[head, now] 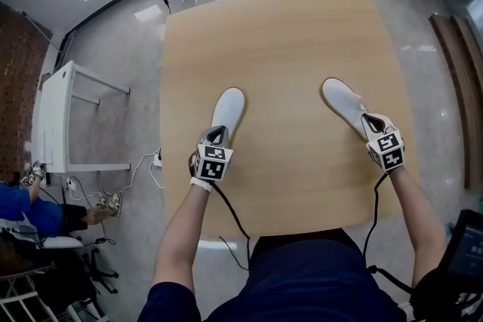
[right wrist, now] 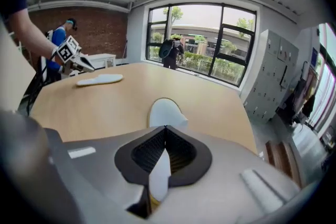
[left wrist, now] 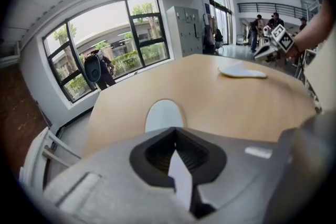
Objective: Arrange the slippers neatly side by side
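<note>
The left slipper [head: 229,111] is lying on the desk [head: 287,41] toward the left edge, its toe pointing at the far edge. The right slipper [head: 343,103] is lying toward the right edge, its toe slanting toward the far left corner. The two are sitting well apart and not parallel. The left gripper [head: 216,136] is pinching the left slipper's heel, with a thin white edge showing between its jaws. The right gripper [head: 373,122] is clamping the right slipper's heel the same way. Beyond the left edge, a white rack [head: 60,117] is standing on the grey floor [head: 113,49].
</note>
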A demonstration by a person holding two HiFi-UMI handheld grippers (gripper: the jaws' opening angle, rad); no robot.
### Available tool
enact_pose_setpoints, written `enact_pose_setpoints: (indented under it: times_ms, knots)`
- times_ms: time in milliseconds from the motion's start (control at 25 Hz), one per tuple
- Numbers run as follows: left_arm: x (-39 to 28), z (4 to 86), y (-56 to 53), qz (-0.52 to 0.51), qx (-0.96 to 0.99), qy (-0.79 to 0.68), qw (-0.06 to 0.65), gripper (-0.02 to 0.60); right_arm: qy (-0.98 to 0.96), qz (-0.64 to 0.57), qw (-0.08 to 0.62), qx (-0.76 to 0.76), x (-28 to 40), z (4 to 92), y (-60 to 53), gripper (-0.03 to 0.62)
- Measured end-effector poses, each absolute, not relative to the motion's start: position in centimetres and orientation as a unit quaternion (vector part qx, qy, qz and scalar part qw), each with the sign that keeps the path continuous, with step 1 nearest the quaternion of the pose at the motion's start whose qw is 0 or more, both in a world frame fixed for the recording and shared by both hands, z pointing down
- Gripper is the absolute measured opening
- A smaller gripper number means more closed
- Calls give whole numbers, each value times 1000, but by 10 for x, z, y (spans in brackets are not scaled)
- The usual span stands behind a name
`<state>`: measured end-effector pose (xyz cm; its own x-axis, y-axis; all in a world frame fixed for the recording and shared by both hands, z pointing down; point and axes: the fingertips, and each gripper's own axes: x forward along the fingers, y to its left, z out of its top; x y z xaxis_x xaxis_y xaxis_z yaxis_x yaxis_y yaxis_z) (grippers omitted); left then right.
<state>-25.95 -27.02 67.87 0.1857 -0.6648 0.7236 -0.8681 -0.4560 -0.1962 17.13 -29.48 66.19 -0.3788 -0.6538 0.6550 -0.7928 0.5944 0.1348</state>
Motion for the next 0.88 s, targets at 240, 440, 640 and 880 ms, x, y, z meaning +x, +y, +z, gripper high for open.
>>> enact_pose_setpoints:
  times_ms: [240, 440, 640, 880]
  knots:
    - [-265, 721, -278, 446, 738, -484, 148, 4, -846, 93, 399, 342, 156, 707, -303, 9]
    - [-267, 735, -274, 440, 729, -496, 171, 3, -836, 111, 423, 331, 159, 732, -300, 9]
    - [-267, 735, -274, 397, 716, -534, 213, 3, -822, 164, 377, 393, 165, 737, -301, 9]
    - [-269, 734, -271, 382, 691, -571, 225, 3, -805, 192, 351, 439, 166, 738, -300, 9]
